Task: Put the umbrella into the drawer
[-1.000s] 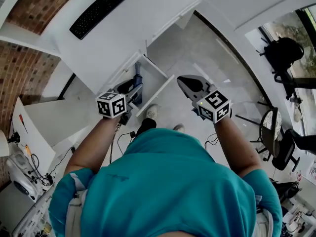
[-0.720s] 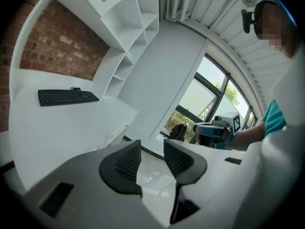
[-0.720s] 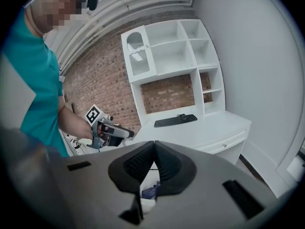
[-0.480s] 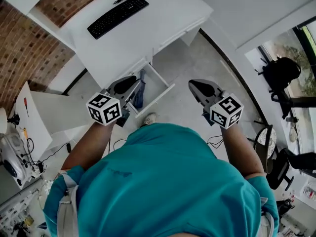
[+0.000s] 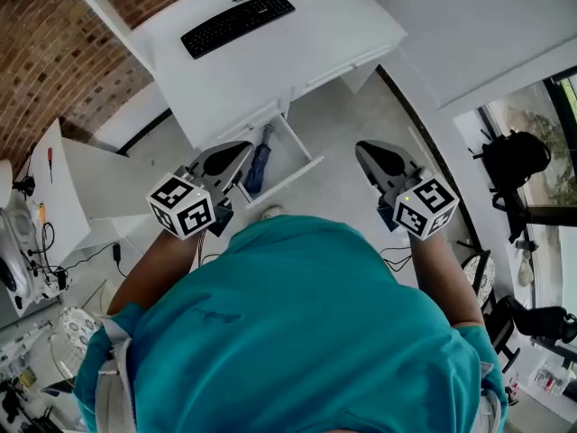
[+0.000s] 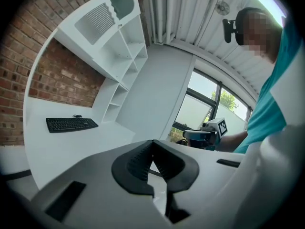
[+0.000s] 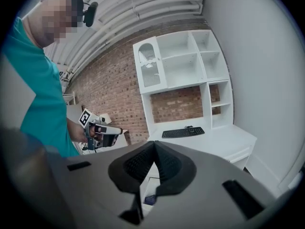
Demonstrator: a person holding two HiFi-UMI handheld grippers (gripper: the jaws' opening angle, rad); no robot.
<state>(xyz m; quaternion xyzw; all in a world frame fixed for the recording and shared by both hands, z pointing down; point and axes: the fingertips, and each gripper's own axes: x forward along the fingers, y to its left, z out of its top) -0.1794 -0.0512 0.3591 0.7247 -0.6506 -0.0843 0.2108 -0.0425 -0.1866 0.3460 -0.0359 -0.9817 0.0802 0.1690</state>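
Observation:
A folded blue umbrella (image 5: 260,161) lies inside the open white drawer (image 5: 305,145) under the desk (image 5: 270,70). My left gripper (image 5: 242,150) is held up over the drawer's left side. Its jaws have just been closing and are shut, with nothing between them (image 6: 152,144). My right gripper (image 5: 366,148) hovers right of the drawer over the floor, also shut and empty (image 7: 154,144). Below its pads in the right gripper view, a bit of the umbrella (image 7: 151,199) shows in the drawer. Neither gripper touches the umbrella.
A black keyboard (image 5: 237,23) lies on the desk, with a white shelf unit (image 7: 183,66) above it. A low white table (image 5: 81,197) with cables stands at the left. A chair and a dark bag (image 5: 514,165) are at the right. The person's shoe (image 5: 270,212) is just before the drawer.
Both grippers have risen away from the drawer, the left one more. The left jaws have gone from open to shut on nothing. The umbrella stays in the drawer.

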